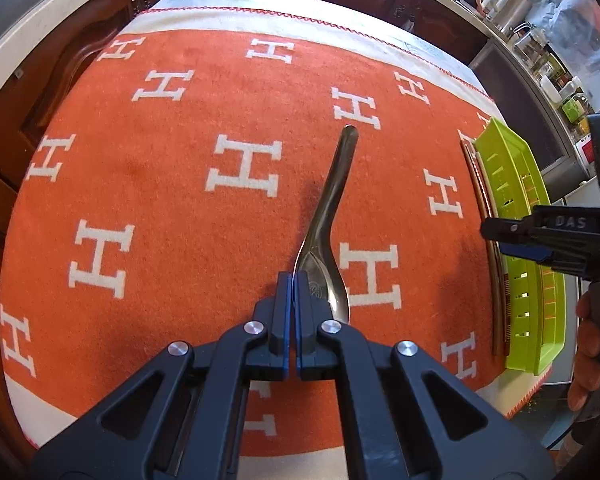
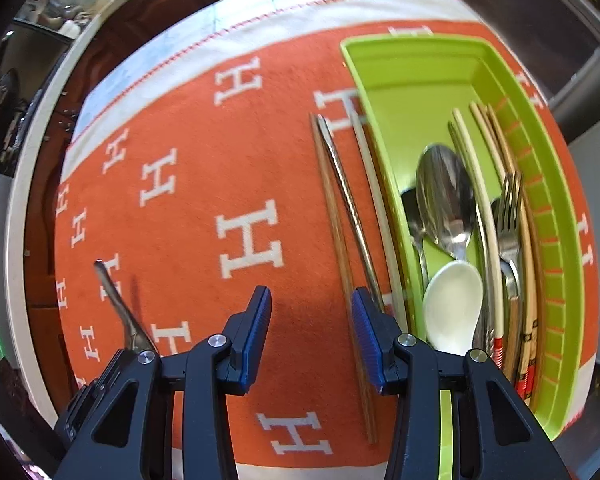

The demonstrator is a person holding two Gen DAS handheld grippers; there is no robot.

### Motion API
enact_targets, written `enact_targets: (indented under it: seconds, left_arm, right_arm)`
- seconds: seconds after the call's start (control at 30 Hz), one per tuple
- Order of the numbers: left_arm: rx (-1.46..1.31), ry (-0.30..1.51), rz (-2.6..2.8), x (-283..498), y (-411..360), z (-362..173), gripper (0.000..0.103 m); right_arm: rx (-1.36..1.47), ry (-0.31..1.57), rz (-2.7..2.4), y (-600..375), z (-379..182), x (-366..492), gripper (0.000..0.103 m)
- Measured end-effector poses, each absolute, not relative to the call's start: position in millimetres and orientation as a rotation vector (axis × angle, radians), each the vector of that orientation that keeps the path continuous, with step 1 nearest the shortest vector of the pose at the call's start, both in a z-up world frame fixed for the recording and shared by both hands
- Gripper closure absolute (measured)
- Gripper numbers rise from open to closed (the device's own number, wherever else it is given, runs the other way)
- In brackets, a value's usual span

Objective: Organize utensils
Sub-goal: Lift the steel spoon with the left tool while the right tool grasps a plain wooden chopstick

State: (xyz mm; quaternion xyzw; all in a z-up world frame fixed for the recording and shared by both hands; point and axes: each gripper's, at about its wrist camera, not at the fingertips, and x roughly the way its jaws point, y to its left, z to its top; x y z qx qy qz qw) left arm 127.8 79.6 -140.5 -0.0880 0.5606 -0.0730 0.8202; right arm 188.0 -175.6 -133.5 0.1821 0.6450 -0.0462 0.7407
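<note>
My left gripper (image 1: pixel 293 280) is shut on the bowl rim of a metal spoon (image 1: pixel 332 200), whose bent handle points away over the orange cloth. That spoon (image 2: pixel 118 300) also shows at the lower left of the right wrist view. My right gripper (image 2: pixel 310 316) stands open above the cloth with nothing between its fingers. A wooden chopstick (image 2: pixel 340 260) runs under its right finger (image 2: pixel 366 328), with a metal chopstick (image 2: pixel 352 208) and a cream chopstick (image 2: pixel 376 200) beside it. Just right of them, the green tray (image 2: pixel 400 72) holds a metal spoon (image 2: pixel 444 196), a white spoon (image 2: pixel 454 304), a fork (image 2: pixel 508 216) and several chopsticks.
The orange cloth (image 1: pixel 180 200) with white H marks covers the table, and dark wooden cabinets stand beyond its far edge. In the left wrist view the green tray (image 1: pixel 504 168) lies at the right edge, with my right gripper (image 1: pixel 496 236) and a hand (image 1: pixel 588 340) over it.
</note>
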Motion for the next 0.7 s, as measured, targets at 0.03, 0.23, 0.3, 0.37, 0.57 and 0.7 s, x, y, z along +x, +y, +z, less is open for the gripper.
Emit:
enact_targets:
  seconds: [0.03,0.23,0.3,0.37,0.57,0.7]
  left_arm:
    - [-0.189,1.195,-0.157,127.8,80.9,-140.7,0.103]
    - [-0.193,1.204,-0.163,125.4,81.4,-141.0,0.103]
    - [-0.196,1.206,-0.163,124.9,81.7,-141.0,0.103]
    - [-0.194,1.206,-0.162,125.0,81.9,-141.4,0.103]
    - [-0.195,1.223,-0.163,124.1,82.1,-144.2,0.103]
    - [-0.200,1.233,-0.163,123.9,82.8,-146.5,0.102]
  right_arm:
    - [0.408,1.426,-0.109,-176.1,-136.8,187.5,0.061]
    - [0.415,1.430,-0.122,-174.3,-146.3,188.9,0.061]
    - [0.409,1.428,-0.119,-174.0,-147.2,190.4,0.061]
    - [0.397,1.428,-0.117,-173.4,-147.0,192.2,0.061]
    - [0.259,1.444,-0.095,-157.6,-151.0,202.4,0.074]
    - [0.151,1.449,-0.040,-142.1,-152.9,207.8,0.075]
